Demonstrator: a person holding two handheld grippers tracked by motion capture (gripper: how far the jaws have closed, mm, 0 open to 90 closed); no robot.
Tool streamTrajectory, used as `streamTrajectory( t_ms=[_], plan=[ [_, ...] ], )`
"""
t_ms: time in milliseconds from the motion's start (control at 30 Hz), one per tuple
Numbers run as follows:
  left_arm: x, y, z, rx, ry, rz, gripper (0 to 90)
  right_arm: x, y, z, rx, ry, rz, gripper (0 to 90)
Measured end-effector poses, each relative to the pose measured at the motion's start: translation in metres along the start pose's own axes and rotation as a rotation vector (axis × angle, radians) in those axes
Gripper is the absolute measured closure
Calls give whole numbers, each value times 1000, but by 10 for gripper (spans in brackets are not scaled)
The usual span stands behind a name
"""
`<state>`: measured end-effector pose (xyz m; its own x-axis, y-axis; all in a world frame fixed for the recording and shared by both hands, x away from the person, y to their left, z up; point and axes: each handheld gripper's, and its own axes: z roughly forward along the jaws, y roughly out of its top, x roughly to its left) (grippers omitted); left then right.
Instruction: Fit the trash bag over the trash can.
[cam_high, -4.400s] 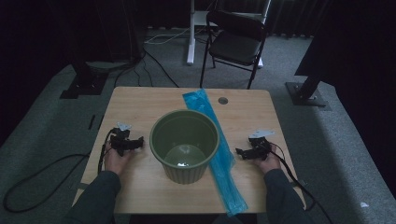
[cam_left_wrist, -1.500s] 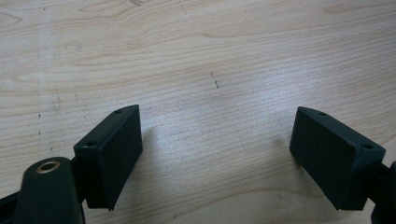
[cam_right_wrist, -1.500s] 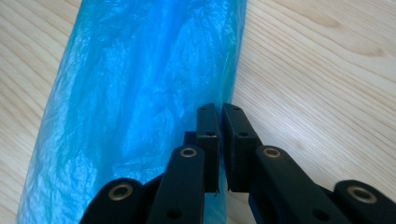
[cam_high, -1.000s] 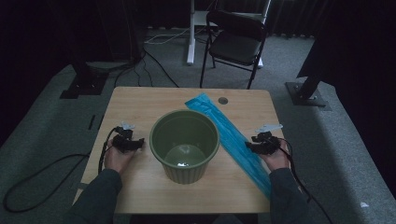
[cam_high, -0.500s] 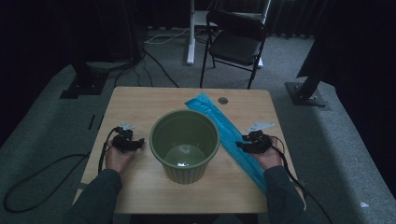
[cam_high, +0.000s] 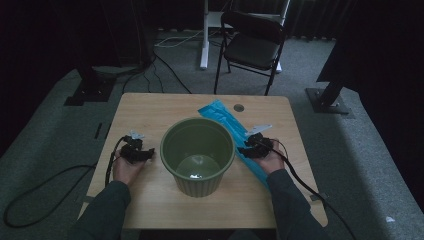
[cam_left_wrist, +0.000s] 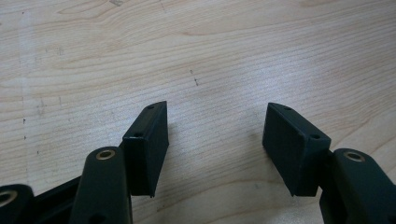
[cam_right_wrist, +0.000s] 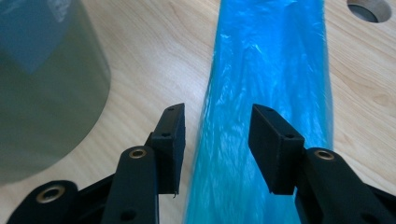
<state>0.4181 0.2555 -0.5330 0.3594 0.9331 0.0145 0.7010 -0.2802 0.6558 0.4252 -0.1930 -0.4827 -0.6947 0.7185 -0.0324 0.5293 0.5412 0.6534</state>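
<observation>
A green plastic pot (cam_high: 197, 155) stands upright in the middle of the wooden table (cam_high: 150, 110), and its wall shows at the left of the right gripper view (cam_right_wrist: 42, 93). A long blue plastic bag (cam_high: 225, 117) lies flat to the pot's right, running diagonally under my right hand. My right gripper (cam_high: 242, 150) is open just right of the pot. Its jaws straddle the blue bag (cam_right_wrist: 271, 60) without pressing on it, the gripper (cam_right_wrist: 217, 112) hovering low over it. My left gripper (cam_high: 147, 154) rests left of the pot, open (cam_left_wrist: 215, 112) over bare wood.
A round cable hole (cam_high: 238, 107) sits in the table beyond the bag, also seen in the right gripper view (cam_right_wrist: 369, 9). A black folding chair (cam_high: 252, 45) stands behind the table. Cables trail from both grippers off the front edge.
The bag's near end swung to the right earlier. My right gripper has since slid left along the table toward the pot, over the bag. The left hand has kept still.
</observation>
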Motion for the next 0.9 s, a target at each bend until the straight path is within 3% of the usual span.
streamTrajectory(
  t_ms=[367,400,500,567,667,900],
  plan=[
    [0,-1,1,-15,-13,13,399,-9,11,39,37,-41,62,480],
    [0,-1,1,-16,-14,13,399,-11,11,45,32,-38,89,483],
    [0,-1,1,-18,-16,17,399,-12,12,51,29,-28,109,484],
    [0,-1,1,-21,-18,19,398,-12,13,56,26,-21,117,476],
    [0,-1,2,-22,-17,18,395,-12,15,64,49,-63,111,448],
    [0,-1,2,-25,-19,20,390,-14,18,74,60,-66,133,422]
  ],
)
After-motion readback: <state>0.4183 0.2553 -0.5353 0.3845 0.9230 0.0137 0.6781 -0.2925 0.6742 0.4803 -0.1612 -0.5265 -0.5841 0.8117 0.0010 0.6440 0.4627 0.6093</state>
